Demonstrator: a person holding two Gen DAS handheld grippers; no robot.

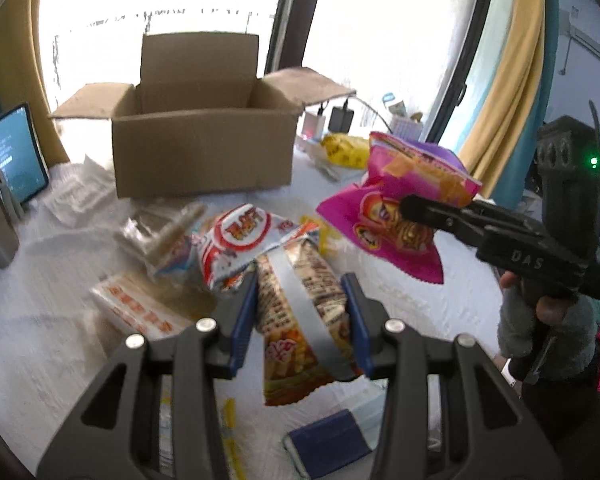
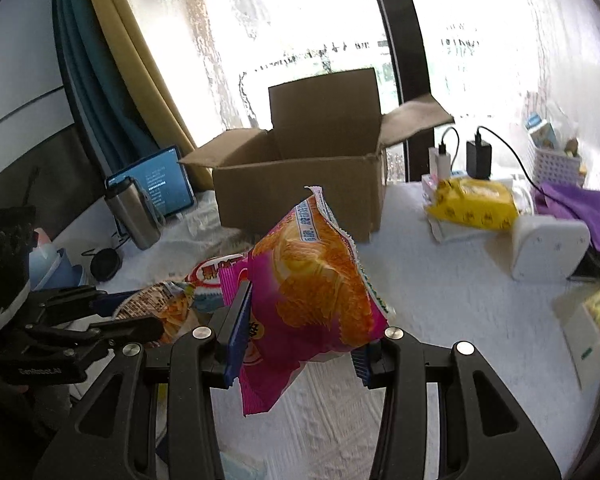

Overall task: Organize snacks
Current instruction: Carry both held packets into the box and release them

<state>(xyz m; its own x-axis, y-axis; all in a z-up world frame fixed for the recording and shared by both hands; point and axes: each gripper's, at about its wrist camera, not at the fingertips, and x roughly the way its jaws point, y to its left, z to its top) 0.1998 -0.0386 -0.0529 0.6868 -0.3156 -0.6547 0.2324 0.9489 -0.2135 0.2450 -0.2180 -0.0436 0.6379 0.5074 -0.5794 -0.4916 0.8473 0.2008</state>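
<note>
My left gripper (image 1: 300, 304) is shut on a brown and orange snack bag (image 1: 300, 308), held over the snack pile. My right gripper (image 2: 300, 328) is shut on a pink and orange chip bag (image 2: 316, 292) and holds it above the white table; the same bag shows in the left wrist view (image 1: 396, 204), pinched by the right gripper (image 1: 416, 210). An open cardboard box (image 1: 200, 128) stands at the back, also in the right wrist view (image 2: 300, 184). A red and white snack bag (image 1: 240, 240) and an orange and white pack (image 1: 140, 308) lie on the table.
A tablet (image 1: 16, 152) and a steel tumbler (image 2: 134, 216) stand at the left. A yellow packet (image 2: 474, 202), chargers (image 2: 478, 158), a lattice basket (image 2: 556, 166), a purple cloth (image 2: 584, 208) and a white stand (image 2: 548, 248) sit at the right. A blue notebook (image 1: 328, 440) lies near me.
</note>
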